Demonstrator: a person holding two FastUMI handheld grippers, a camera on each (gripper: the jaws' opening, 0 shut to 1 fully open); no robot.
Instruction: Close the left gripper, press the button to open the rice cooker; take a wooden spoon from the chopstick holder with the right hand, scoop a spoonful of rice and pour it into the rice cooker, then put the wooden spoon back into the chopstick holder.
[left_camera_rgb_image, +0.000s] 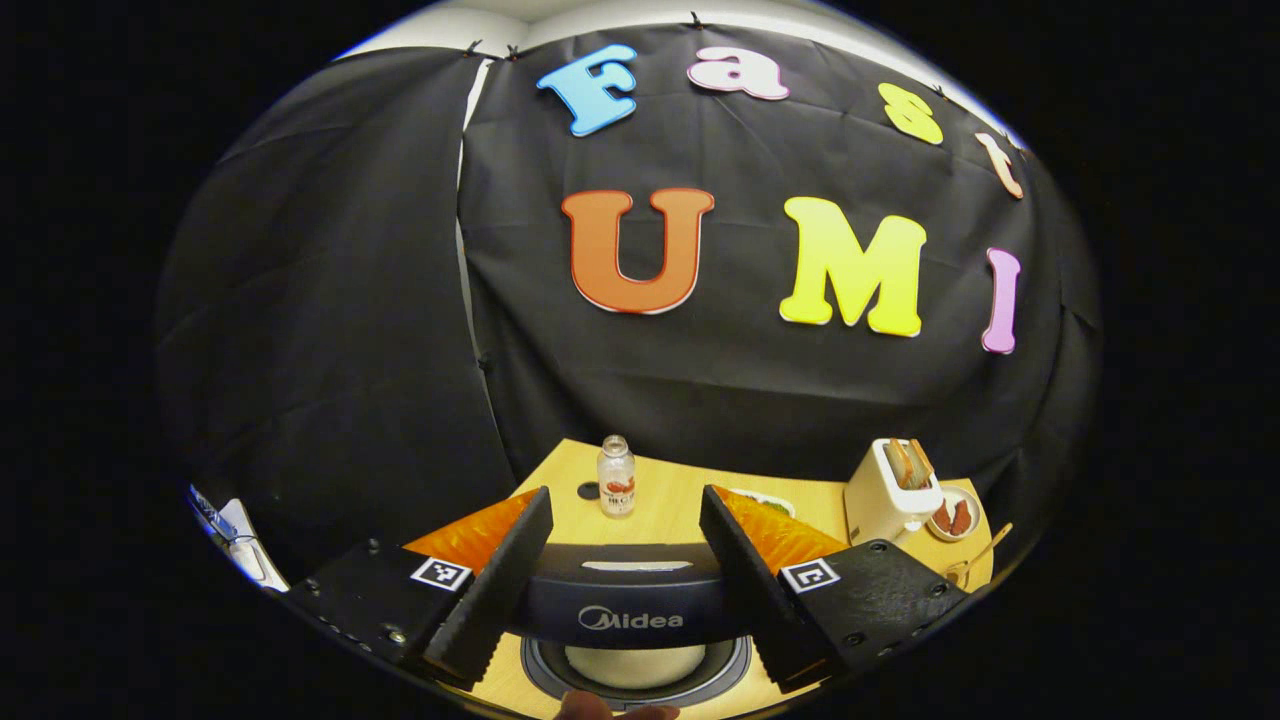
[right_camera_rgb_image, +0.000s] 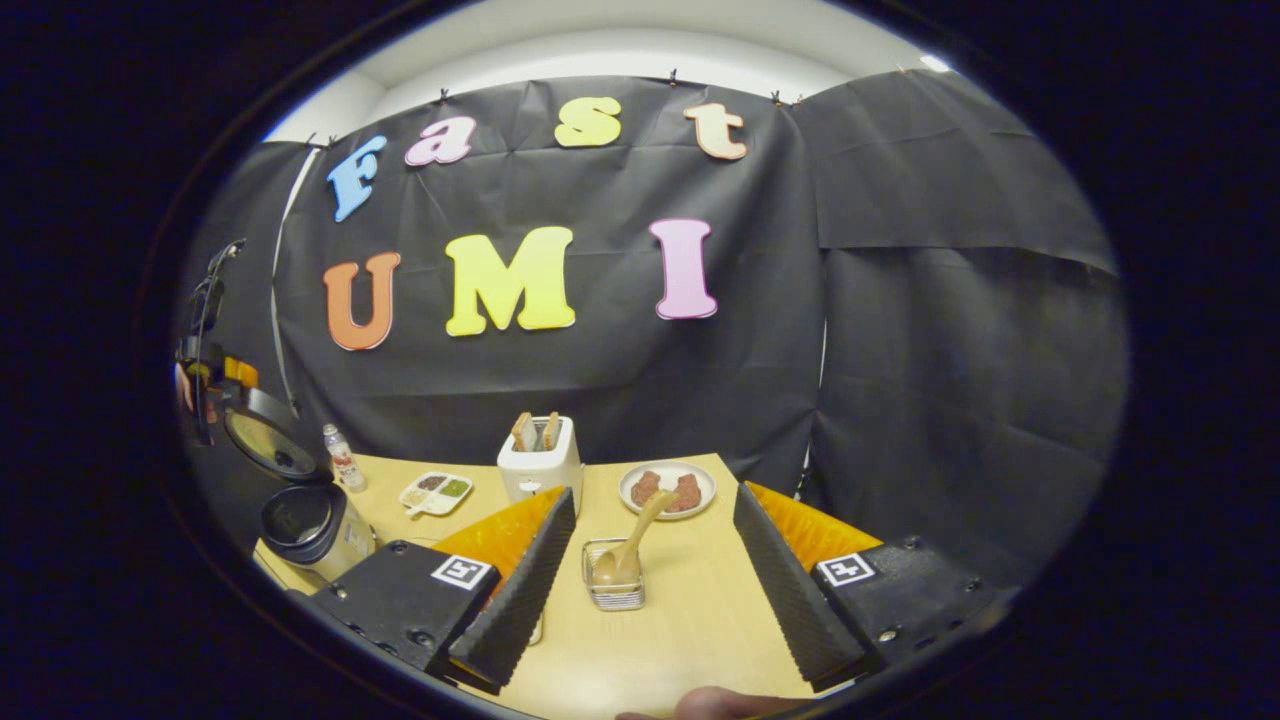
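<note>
In the left gripper view, the rice cooker's lid (left_camera_rgb_image: 630, 600) stands open, a dark band between my left gripper's (left_camera_rgb_image: 625, 495) open fingers. The pale inner pot (left_camera_rgb_image: 635, 665) lies just below it. In the right gripper view, the same rice cooker (right_camera_rgb_image: 312, 530) sits at the table's left end with its round lid (right_camera_rgb_image: 265, 440) tilted up. The left gripper (right_camera_rgb_image: 225, 375) hovers above that lid. My right gripper (right_camera_rgb_image: 655, 492) is open over the table. The wire chopstick holder (right_camera_rgb_image: 613, 590) stands between its fingers, apart from them, with the wooden spoon (right_camera_rgb_image: 630, 545) leaning in it.
A white toaster (right_camera_rgb_image: 540, 460) with bread stands at the back, with a plate of meat (right_camera_rgb_image: 667, 488) to its right and a small sauce tray (right_camera_rgb_image: 437, 492) to its left. A small bottle (left_camera_rgb_image: 616, 478) stands behind the cooker. The light wooden table (right_camera_rgb_image: 690, 620) ends close to the black cloth wall.
</note>
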